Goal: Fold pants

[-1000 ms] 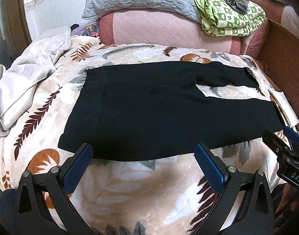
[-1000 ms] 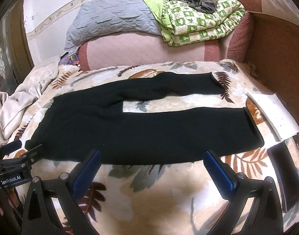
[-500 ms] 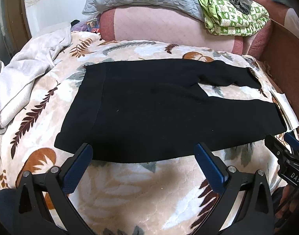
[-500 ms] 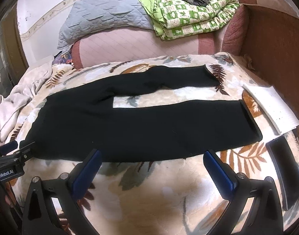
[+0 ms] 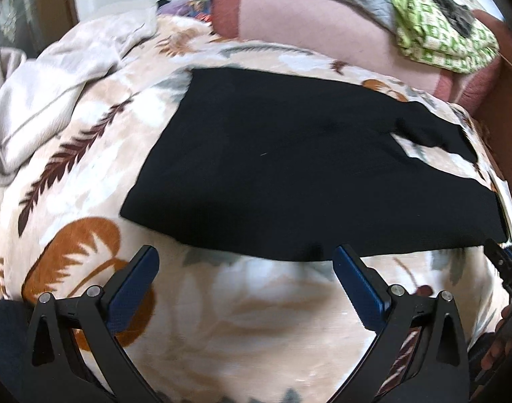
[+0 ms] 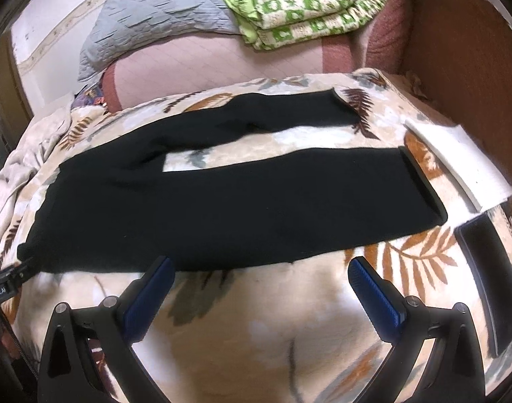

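Black pants (image 5: pixel 289 168) lie flat on a leaf-print blanket (image 5: pixel 256 319), waistband at the left, two legs spread toward the right (image 6: pixel 256 208). My left gripper (image 5: pixel 246 268) is open and empty, just short of the pants' near edge by the waist end. My right gripper (image 6: pixel 261 275) is open and empty, at the near edge of the near leg. The far leg (image 6: pixel 283 117) lies apart from the near one, with blanket showing between them. Each gripper shows at the edge of the other's view.
A crumpled beige cloth (image 5: pixel 54 77) lies at the left. A pink bolster (image 6: pixel 222 67) with grey and green-checked bedding (image 6: pixel 306 3) is behind. A white folded item (image 6: pixel 457 161) and a dark flat object (image 6: pixel 491 285) lie at the right by a brown wall.
Both grippers have moved forward and lower toward the pants' near edge. The pants have not moved. Both stay open.
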Motion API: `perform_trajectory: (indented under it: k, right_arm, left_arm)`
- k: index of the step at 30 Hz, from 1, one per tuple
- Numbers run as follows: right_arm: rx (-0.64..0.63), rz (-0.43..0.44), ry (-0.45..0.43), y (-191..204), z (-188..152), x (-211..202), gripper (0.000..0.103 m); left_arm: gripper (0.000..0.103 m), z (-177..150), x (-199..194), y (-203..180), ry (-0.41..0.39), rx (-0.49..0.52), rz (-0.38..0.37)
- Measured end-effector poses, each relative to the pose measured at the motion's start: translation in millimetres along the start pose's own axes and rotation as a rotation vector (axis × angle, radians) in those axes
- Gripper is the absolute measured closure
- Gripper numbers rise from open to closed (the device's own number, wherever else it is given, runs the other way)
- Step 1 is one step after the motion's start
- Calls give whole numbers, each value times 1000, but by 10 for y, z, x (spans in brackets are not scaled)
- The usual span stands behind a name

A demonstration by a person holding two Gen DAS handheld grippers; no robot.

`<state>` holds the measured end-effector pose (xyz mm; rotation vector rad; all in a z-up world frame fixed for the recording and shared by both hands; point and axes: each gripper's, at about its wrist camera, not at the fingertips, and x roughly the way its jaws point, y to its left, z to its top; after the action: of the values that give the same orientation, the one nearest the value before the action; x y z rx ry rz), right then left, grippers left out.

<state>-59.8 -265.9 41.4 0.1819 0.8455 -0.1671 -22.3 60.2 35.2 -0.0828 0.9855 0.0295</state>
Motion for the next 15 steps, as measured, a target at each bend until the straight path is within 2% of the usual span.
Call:
perform_trajectory:
  k: [6,9,15]
  right_arm:
    - [57,-8,18,-179,1,85,0]
    - [106,8,33,-268,4,157,0]
    - [215,45,31,-467,37,313,0]
  left_arm:
    - [0,-61,115,257,28,-142,-49]
    - [0,-33,140,255,-6,-156,-45]
    - [0,165,297,239,-12,-202,-72]
